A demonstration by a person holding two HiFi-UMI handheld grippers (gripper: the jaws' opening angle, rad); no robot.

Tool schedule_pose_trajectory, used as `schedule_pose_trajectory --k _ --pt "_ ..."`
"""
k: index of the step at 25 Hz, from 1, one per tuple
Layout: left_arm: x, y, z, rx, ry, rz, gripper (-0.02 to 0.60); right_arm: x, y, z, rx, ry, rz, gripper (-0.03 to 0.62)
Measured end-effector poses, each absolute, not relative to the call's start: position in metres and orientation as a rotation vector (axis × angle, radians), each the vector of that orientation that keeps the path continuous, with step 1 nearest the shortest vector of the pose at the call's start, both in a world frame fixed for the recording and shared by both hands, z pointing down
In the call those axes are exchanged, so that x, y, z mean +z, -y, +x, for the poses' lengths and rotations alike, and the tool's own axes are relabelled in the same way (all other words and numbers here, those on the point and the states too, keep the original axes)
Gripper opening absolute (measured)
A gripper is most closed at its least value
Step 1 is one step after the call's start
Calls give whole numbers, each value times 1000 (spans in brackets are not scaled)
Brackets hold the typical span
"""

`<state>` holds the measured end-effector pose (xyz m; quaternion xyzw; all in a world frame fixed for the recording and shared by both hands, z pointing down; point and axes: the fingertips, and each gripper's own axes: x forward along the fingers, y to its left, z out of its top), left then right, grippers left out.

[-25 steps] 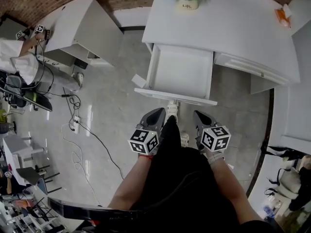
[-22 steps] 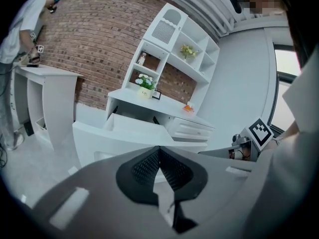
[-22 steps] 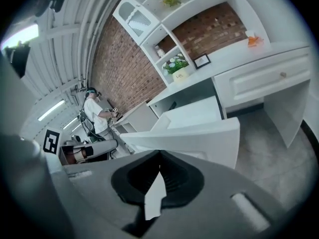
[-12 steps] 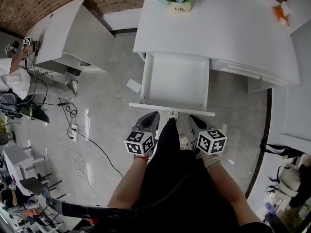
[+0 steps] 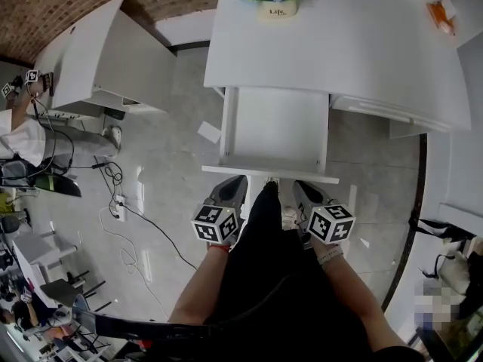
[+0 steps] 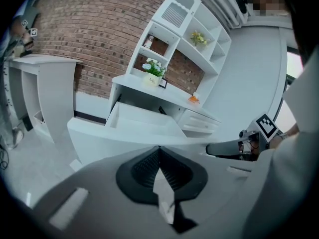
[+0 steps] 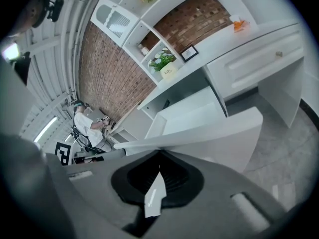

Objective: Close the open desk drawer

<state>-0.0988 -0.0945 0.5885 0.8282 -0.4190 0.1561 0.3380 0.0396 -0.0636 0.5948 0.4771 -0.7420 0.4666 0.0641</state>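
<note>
So, desk [image 5: 362, 51]: big white one, we're standing right at it.
Drawer [image 5: 275, 130]: sticking well out of the desk, looks empty, front panel facing us.
Left gripper [image 5: 236, 179]: jaws pressed together, holding nothing, tip right by the drawer front.
Right gripper [image 5: 302, 184]: same deal, closed and empty, near the front panel.
Progress: we'd say lined up only; the whole push-in is left.

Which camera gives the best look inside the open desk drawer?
The head view: it looks straight down into the drawer, showing its whole floor and walls. The left gripper view sees the drawer low from the front, mostly the front panel and part of the inside. The right gripper view shows much the same, tilted.
</note>
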Motion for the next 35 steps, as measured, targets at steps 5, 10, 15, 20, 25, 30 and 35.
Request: schedule_pose_trajectory --k 5,10,15,20,25,30,35 --pt "590 109 -95 396 1087 2156 3 596 78 43 1432 2242 1479 2" --pt "591 123 -91 396 1080 2156 3 597 93 48 1445 2238 1499 2" --pt "591 138 -87 395 1075 2151 3 598 108 52 1452 2235 1511 2" --pt "591 152 -85 399 1062 2146 3 598 122 53 1460 2219 1530 2" --pt "592 167 -82 398 1054 2141 3 598 137 57 1468 2205 1547 2" --pt "591 184 -79 409 1032 2132 3 598 154 60 1484 2182 1564 2" --pt "590 198 -77 408 1012 2125 3 597 168 62 1500 2162 1588 2"
